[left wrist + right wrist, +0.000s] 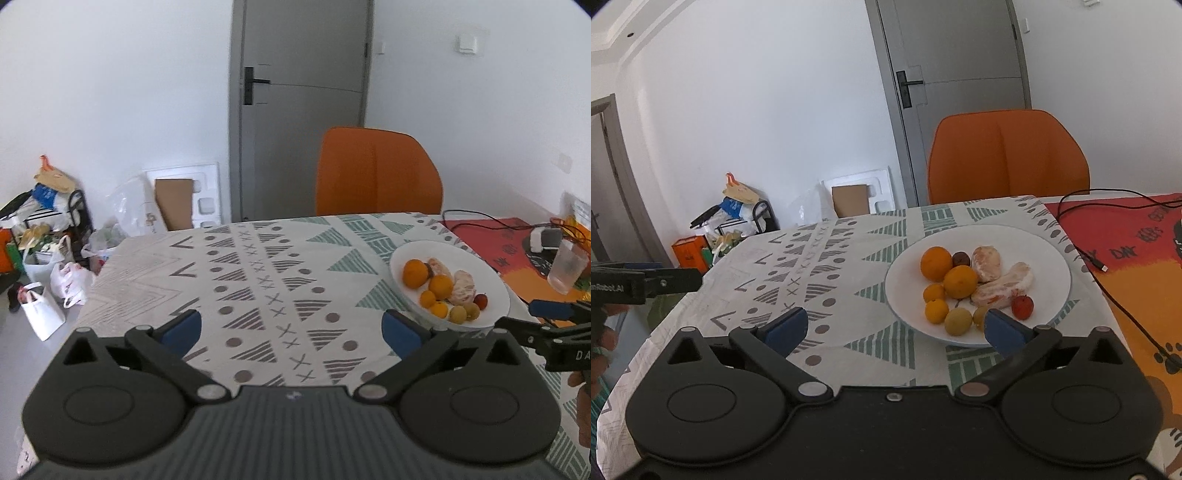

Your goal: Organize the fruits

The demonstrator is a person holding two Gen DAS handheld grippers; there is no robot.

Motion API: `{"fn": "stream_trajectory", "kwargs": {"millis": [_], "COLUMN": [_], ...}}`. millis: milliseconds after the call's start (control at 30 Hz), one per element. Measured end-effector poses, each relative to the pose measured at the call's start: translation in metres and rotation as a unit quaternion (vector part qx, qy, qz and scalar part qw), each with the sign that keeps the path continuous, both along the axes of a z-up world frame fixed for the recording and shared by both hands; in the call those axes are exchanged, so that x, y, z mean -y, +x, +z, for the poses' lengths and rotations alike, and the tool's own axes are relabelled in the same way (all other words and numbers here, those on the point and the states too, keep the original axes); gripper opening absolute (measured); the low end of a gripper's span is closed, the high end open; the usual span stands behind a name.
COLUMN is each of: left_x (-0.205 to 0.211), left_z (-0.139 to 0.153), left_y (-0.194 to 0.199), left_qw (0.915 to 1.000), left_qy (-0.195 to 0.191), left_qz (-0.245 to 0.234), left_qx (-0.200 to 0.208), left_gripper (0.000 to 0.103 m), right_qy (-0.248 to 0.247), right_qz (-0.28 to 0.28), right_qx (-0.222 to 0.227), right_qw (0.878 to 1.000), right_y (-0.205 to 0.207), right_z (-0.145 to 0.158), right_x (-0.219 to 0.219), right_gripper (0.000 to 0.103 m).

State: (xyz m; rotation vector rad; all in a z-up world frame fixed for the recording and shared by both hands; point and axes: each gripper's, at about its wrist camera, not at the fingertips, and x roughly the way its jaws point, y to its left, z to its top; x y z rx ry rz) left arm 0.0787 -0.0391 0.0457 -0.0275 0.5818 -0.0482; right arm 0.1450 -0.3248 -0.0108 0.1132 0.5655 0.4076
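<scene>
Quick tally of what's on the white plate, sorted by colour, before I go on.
On the white plate:
Orange fruits: 4
Peeled pale citrus pieces: 2
Yellow-green fruits: 2
Red or dark red small fruits: 2
Total: 10

A: How is the left gripper (291, 326) built?
B: A black body with a ribbed grey middle is seen, two round black discs, and silver rivets at the joints. Blue pads (184, 326) are fitted on the black fingers.
A: And the right gripper (894, 326)?
B: The same black body, silver rivets and blue pads (786, 325) are seen. White letters are printed on the side of each gripper.
</scene>
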Motion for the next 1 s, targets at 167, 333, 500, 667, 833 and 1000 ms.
{"fn": "stream_trajectory", "kwargs": {"millis": [167,333,500,667,833,1000], "left_x": [-0.014,-0.026,-0.036,-0.045,-0.053,-0.059], "left_z": [0.002,0.002,0.004,0.001,-0.002,-0.005], "left_y": [-0.012,-0.022,-0.034,-0.044,-0.052,-0.057], "left_qw": [0.9998,0.9997,0.9994,0.9988,0.9984,0.998], "left_qy": [-0.009,-0.002,0.002,-0.001,-0.008,-0.011], "left_qz": [0.015,0.025,0.035,0.048,0.056,0.062], "left_qx": [0.004,0.001,0.003,0.002,0.004,0.002], "left_gripper": [0.103,0.103,0.103,0.103,0.103,0.103], "right_qy": [-0.015,-0.02,-0.027,-0.037,-0.044,-0.049], "right_qz": [-0.012,-0.021,-0.018,-0.008,-0.003,0.004], "right_qx": [0.004,-0.007,-0.015,-0.015,-0.009,-0.008], "right_qw": [1.0,1.0,0.999,0.999,0.999,0.999], "right_y": [-0.005,-0.005,-0.008,-0.015,-0.025,-0.031], "right_z": [0.006,0.004,0.003,0.004,0.008,0.007], "right_x": [-0.007,-0.013,-0.019,-0.026,-0.031,-0.035], "right_gripper": [0.103,0.103,0.103,0.103,0.103,0.103]}}
